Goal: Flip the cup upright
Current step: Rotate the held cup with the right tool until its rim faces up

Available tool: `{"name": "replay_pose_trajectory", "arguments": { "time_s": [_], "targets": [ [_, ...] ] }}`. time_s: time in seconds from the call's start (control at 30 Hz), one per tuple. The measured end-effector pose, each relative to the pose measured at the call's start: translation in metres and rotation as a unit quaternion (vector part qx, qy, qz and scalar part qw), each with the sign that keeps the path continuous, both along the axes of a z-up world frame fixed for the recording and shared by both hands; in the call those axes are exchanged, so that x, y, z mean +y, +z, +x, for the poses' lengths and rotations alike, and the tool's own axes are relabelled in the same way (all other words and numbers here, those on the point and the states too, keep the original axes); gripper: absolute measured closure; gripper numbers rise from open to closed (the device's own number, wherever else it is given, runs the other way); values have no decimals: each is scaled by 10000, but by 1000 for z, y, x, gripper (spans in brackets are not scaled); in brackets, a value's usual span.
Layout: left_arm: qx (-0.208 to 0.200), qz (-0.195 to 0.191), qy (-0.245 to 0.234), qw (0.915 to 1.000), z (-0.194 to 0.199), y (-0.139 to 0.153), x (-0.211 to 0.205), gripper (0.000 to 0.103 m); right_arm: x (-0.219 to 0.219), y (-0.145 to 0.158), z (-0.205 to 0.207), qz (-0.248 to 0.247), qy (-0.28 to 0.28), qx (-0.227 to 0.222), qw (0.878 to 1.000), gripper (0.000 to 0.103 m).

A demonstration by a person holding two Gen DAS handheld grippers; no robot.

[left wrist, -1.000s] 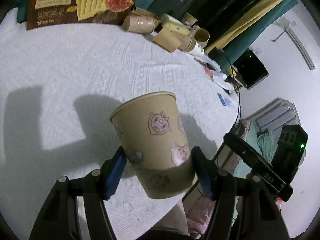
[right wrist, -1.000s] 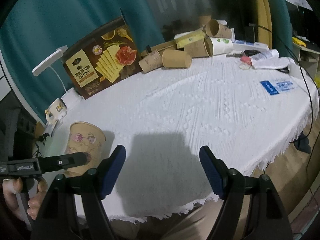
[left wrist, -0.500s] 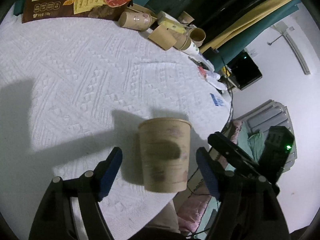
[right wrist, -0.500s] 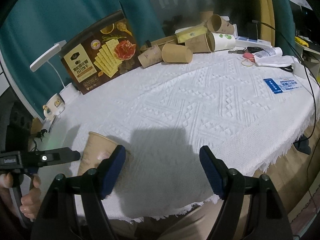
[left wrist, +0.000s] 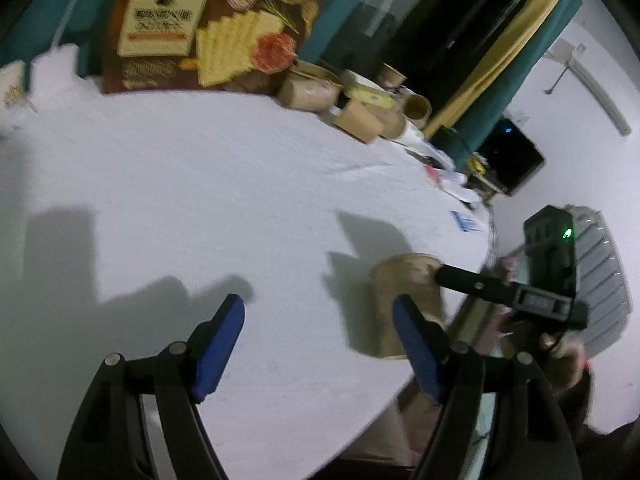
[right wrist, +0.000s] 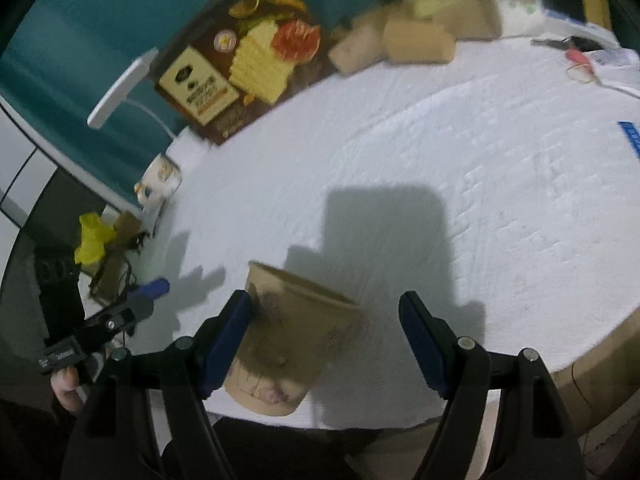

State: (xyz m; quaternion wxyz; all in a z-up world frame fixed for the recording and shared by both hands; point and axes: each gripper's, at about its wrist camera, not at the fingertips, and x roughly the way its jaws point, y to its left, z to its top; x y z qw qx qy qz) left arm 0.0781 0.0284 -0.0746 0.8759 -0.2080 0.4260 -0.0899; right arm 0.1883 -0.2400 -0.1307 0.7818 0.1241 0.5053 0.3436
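Note:
A tan paper cup (right wrist: 292,344) with cartoon prints stands upright, mouth up, near the front edge of the white tablecloth (right wrist: 460,168). My right gripper (right wrist: 324,328) is open around it, its left finger (right wrist: 226,338) close to the cup wall. In the left wrist view the cup (left wrist: 404,300) sits right of my left gripper (left wrist: 318,344), which is open and empty, its right finger (left wrist: 416,350) in front of the cup. The right gripper's finger (left wrist: 480,284) overlaps the cup's rim there.
A brown cracker box (right wrist: 244,64) leans at the back. Several paper cups (right wrist: 416,40) lie in a pile beside it. A small mug (right wrist: 160,180) and a white lamp (right wrist: 120,88) stand at the left. Papers and a blue card (left wrist: 466,222) lie at the right.
My left gripper let go of the cup and moved left, away from it. The cup now stands on the cloth. My right gripper moved left, so its fingers now flank the cup.

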Motion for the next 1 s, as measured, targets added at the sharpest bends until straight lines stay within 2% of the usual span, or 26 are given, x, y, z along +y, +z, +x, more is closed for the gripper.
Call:
{"name": "replay_pose_trajectory", "arguments": {
  "time_s": [0.17, 0.33, 0.6, 0.77, 1.0],
  "targets": [
    [-29, 456, 208, 9987, -7, -4, 17, 26, 27, -9, 7, 27, 310, 396, 9987, 29],
    [-35, 611, 286, 9977, -12, -11, 28, 26, 54, -11, 11, -178, 495, 382, 9979, 29],
    [-95, 499, 461, 9976, -20, -13, 43, 26, 83, -9, 14, -550, 781, 311, 9949, 29],
    [-80, 391, 592, 9975, -22, -18, 51, 26, 95, -9, 14, -598, 981, 303, 9929, 31],
    [-57, 313, 678, 9972, -24, -22, 59, 26, 99, -1, 17, -519, 943, 180, 9940, 31]
  ]
}}
